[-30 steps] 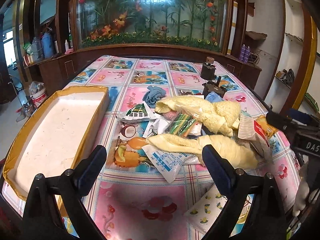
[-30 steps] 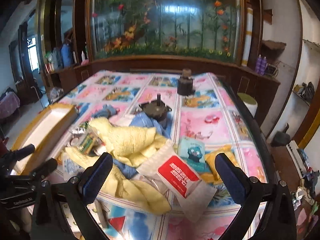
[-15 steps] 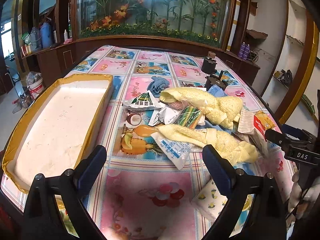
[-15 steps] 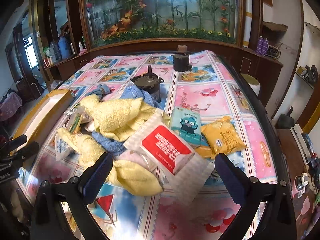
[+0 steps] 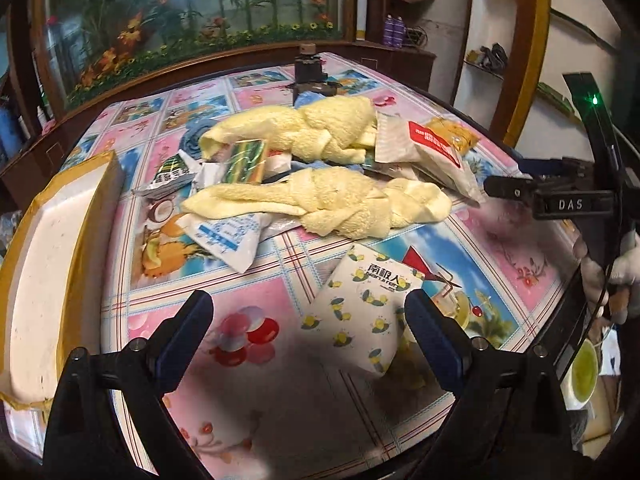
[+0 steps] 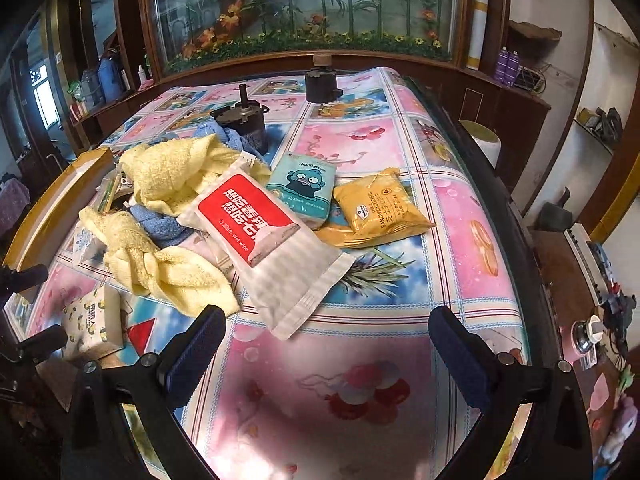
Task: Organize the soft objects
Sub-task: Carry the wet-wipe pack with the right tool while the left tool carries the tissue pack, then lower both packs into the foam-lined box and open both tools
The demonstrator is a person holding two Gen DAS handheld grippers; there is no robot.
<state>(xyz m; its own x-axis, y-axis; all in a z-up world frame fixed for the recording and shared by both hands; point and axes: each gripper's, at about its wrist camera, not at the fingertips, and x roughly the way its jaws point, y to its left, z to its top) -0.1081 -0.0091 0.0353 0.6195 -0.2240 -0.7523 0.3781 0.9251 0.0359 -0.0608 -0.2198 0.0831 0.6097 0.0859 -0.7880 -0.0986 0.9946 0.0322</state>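
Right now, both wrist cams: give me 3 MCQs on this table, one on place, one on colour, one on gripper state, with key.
1. Where does the lemon-print pack lie?
A. inside the foam box
B. on the tablecloth just ahead of the left gripper
C. on top of the yellow towels

2. What colour is the label on the wet wipe pack?
A. red
B. green
C. black

3. How do the two grippers stand?
A. both shut on a towel
B. left shut, right open
C. both open, holding nothing

Key:
1 B, it lies flat near the left gripper, apart from the foam box and the yellow towels.
2 A, a red panel with white print.
3 C, the fingers of the left gripper and the right gripper are spread wide with only tablecloth between them.
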